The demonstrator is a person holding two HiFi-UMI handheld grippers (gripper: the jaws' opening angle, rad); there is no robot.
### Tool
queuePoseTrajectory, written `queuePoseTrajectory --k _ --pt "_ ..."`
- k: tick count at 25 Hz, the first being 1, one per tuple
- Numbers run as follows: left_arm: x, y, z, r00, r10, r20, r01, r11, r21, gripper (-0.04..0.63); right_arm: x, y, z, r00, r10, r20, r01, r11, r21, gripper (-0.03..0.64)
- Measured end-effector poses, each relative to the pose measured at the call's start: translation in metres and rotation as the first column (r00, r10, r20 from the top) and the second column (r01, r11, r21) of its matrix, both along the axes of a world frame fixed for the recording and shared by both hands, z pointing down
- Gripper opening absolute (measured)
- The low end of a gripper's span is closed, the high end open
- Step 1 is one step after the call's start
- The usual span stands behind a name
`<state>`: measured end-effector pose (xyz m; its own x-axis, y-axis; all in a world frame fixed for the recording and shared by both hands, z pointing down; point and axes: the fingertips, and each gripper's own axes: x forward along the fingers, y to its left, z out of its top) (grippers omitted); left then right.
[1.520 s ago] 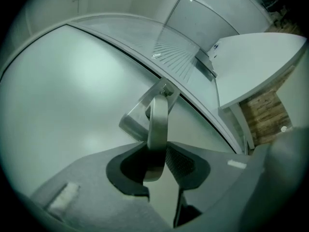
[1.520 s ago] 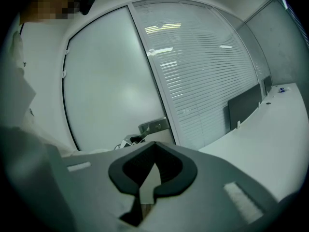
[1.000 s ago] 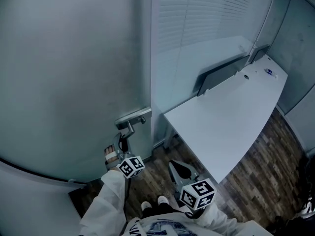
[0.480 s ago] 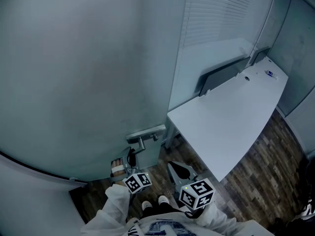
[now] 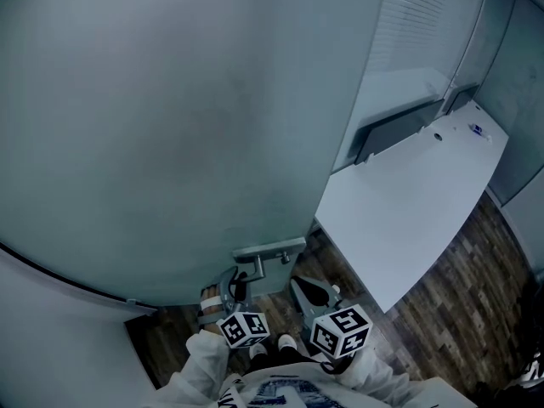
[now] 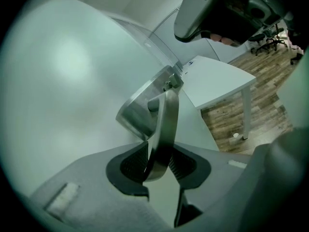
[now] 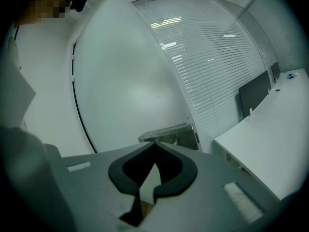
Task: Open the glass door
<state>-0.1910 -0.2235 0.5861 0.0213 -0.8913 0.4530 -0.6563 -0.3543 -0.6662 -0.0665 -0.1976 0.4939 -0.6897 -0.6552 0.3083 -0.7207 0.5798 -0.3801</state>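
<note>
The frosted glass door [image 5: 170, 126] fills most of the head view, swung out over the doorway. Its steel lever handle [image 5: 270, 250] juts from the door's lower edge. My left gripper [image 5: 234, 289] reaches up to it from below. In the left gripper view the lever [image 6: 166, 124] runs down between the two pads, which touch it on both sides while the jaws are opening. My left gripper [image 6: 158, 161] points along the lever. My right gripper [image 5: 310, 294] hangs beside it, shut and holding nothing, its tips [image 7: 154, 143] meeting; the handle [image 7: 169, 132] lies just beyond them.
A white table [image 5: 408, 202] stands right of the door, with a dark panel [image 5: 395, 130] at its back edge. Window blinds [image 5: 433, 15] line the wall behind. Wooden floor [image 5: 459, 287] lies below. Office chairs [image 6: 270, 33] stand far off in the left gripper view.
The door's edge and handle have swung to the right and lower in the head view, hiding more of the blinds. My left gripper travelled with the handle. The right gripper barely shifted.
</note>
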Motion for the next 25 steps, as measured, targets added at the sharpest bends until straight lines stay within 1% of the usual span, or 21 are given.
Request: queuePoseTrajectory --k 2,5,7,9,11,15,18,22,25 --pt "-0.002 0.002 -0.004 1.000 -0.003 0.024 0.003 1.000 -0.003 0.127 0.000 -0.003 0.000 1.000 -0.002 0.002 0.002 1.000 -0.003 0.006" --pt "-0.004 0.003 -0.014 0.992 0.009 0.124 -0.011 1.000 0.019 0.139 0.003 -0.009 0.001 1.000 -0.002 0.005 0.002 1.000 -0.008 0.005" --pt "-0.003 0.004 -0.021 0.985 0.019 0.172 -0.021 1.000 0.009 0.144 0.006 -0.011 0.003 1.000 -0.003 0.007 0.003 1.000 -0.014 0.006" --pt "-0.003 0.005 -0.023 0.980 0.023 0.198 -0.023 1.000 -0.005 0.144 0.008 -0.011 0.003 1.000 -0.010 0.012 0.011 1.000 -0.016 0.006" --pt "-0.005 0.007 -0.024 0.976 0.019 0.217 -0.017 1.000 -0.012 0.147 0.010 -0.011 0.002 1.000 -0.021 0.018 0.021 1.000 -0.013 0.006" --pt "-0.006 0.005 -0.023 0.972 0.003 0.234 0.002 1.000 -0.021 0.150 0.019 -0.014 0.005 0.999 -0.034 0.027 0.034 0.999 -0.017 0.005" --pt "-0.008 0.004 -0.023 0.970 -0.013 0.244 0.015 1.000 -0.010 0.152 0.022 -0.013 0.012 0.998 -0.055 0.033 0.056 0.998 -0.030 0.006" --pt "-0.010 0.002 -0.027 0.961 -0.071 0.268 0.065 0.997 0.032 0.152 0.018 -0.010 0.019 0.994 -0.103 0.039 0.104 0.994 -0.038 0.005" --pt "-0.011 0.012 -0.027 0.954 -0.103 0.280 0.104 0.994 0.010 0.154 0.016 0.006 0.015 0.992 -0.121 0.046 0.122 0.992 -0.036 0.006"
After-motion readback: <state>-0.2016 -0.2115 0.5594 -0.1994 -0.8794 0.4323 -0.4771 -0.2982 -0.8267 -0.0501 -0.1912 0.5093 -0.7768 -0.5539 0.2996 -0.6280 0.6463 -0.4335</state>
